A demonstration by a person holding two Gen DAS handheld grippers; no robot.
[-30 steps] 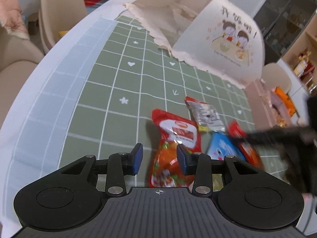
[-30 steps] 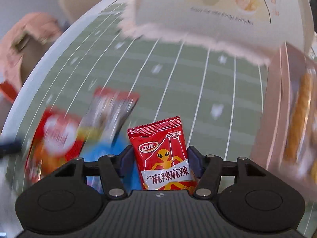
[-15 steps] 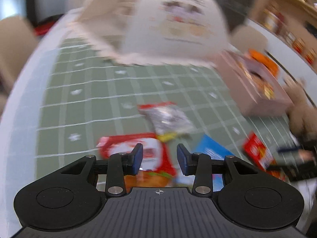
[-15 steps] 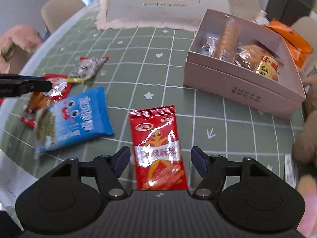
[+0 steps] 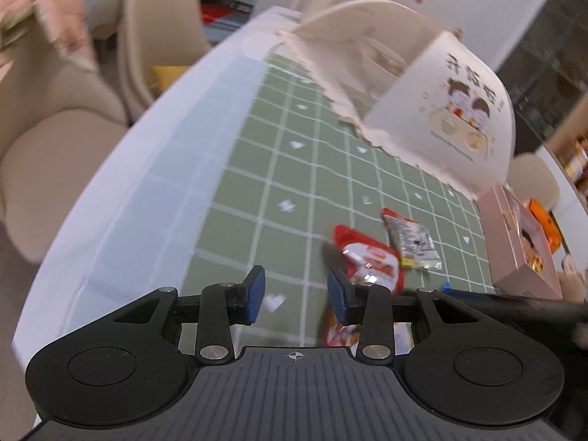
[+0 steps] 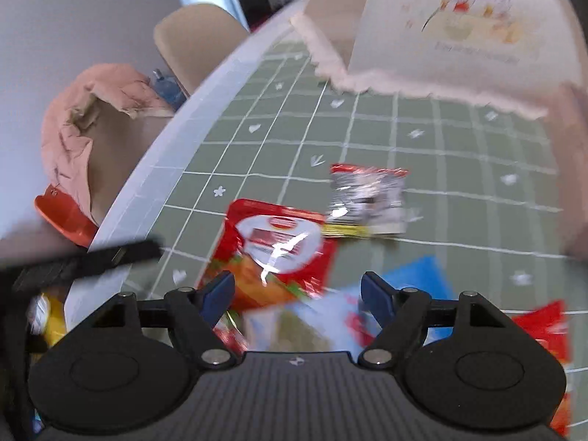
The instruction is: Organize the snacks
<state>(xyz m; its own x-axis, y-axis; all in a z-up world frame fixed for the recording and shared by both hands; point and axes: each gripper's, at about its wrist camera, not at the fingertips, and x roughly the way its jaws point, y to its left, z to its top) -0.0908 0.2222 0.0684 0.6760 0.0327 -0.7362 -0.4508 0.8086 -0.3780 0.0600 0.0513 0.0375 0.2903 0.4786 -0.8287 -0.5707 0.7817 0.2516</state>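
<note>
Several snack packets lie on the green checked tablecloth [image 5: 257, 169]. A red and white packet [image 6: 279, 250] [image 5: 371, 268] lies nearest, a silver packet [image 6: 365, 198] [image 5: 411, 242] beyond it, and a blue packet [image 6: 404, 286] beside it. A small red packet [image 6: 547, 327] lies at the right. My left gripper [image 5: 296, 296] is open and empty over the cloth, left of the red and white packet. My right gripper [image 6: 297, 294] is open and empty above the red and white and blue packets. The pink snack box [image 5: 522, 242] stands at the right.
A large white paper bag [image 5: 433, 103] [image 6: 441, 25] lies on its side at the back of the table. The white table edge [image 5: 147, 191] runs along the left. Beige chairs [image 5: 161, 36] and a pink jacket [image 6: 92, 128] are beyond it.
My right gripper has let go of the small red packet, which now lies on the cloth at its right, and has swung left over the other packets. My left gripper has swung left.
</note>
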